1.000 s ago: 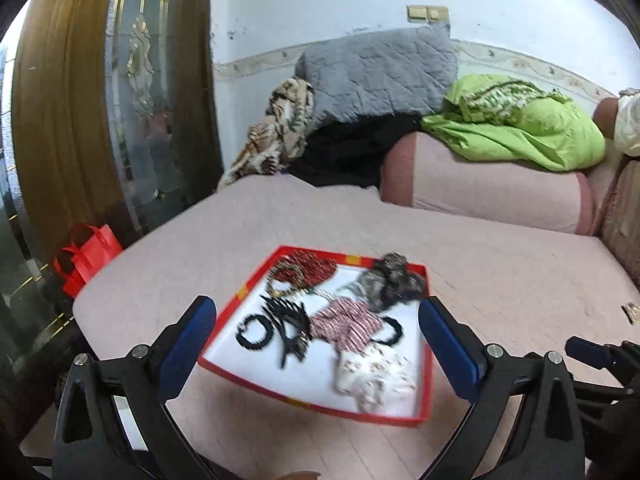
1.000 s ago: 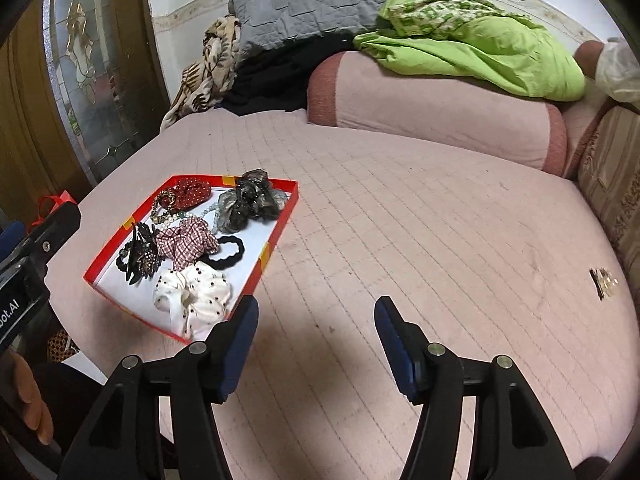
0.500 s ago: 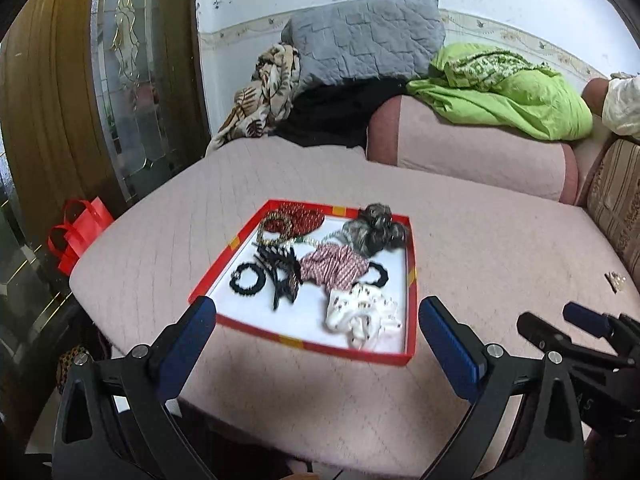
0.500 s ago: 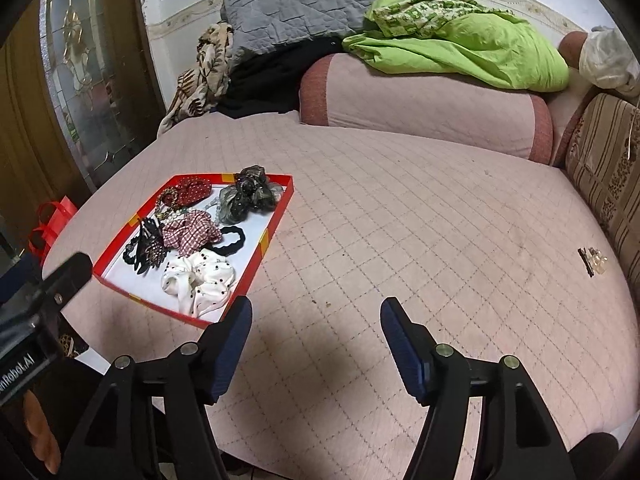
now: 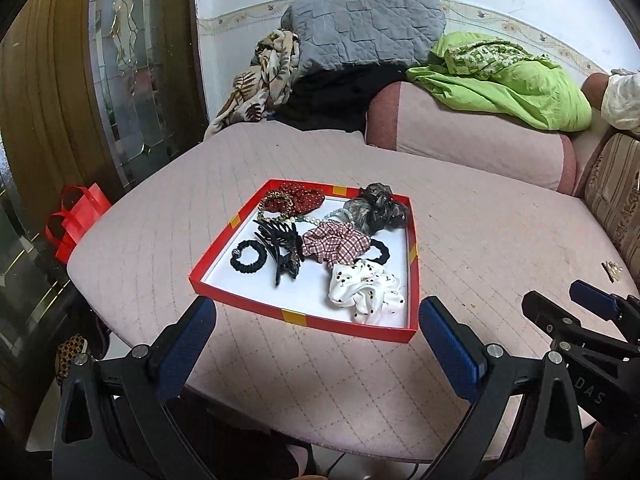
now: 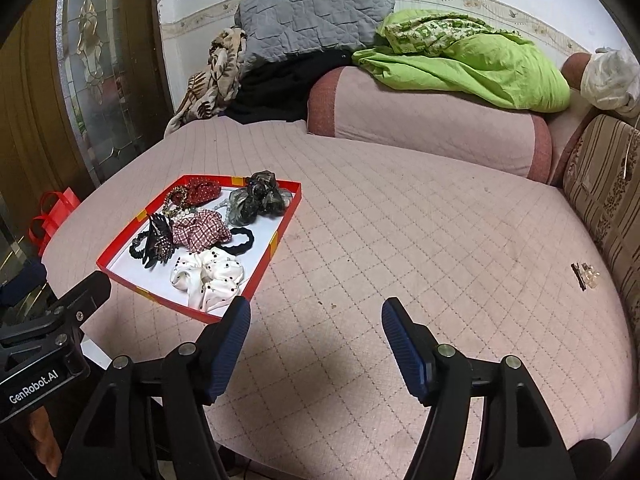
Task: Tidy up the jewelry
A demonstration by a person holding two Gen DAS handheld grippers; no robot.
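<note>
A red-rimmed white tray (image 5: 224, 240) lies on the pink quilted bed, left of centre. It holds a white dotted scrunchie (image 5: 366, 290), a plaid scrunchie (image 5: 336, 244), a black claw clip (image 5: 284, 248), a black hair tie (image 5: 248, 256), a grey-black gauzy scrunchie (image 5: 376, 208), a red scrunchie (image 5: 300, 200) and a pearl string (image 5: 320, 218). My left gripper (image 5: 316, 312) hangs open just short of the tray's near rim, holding nothing. My right gripper (image 6: 315, 308) is open over bare quilt, right of the tray (image 6: 280, 236), with nothing between its fingers.
A small hair clip (image 6: 584, 274) lies alone on the quilt at the far right. A pink bolster (image 6: 432, 128), green cloth (image 6: 460, 64) and grey quilt (image 6: 312, 12) pile up at the back. A red bag (image 5: 78, 216) hangs off the bed's left side, by a glass door.
Both grippers have drawn back from the bed, so its near edge now shows under them. The tray sits farther from the left fingers. The right jaws stand slightly wider.
</note>
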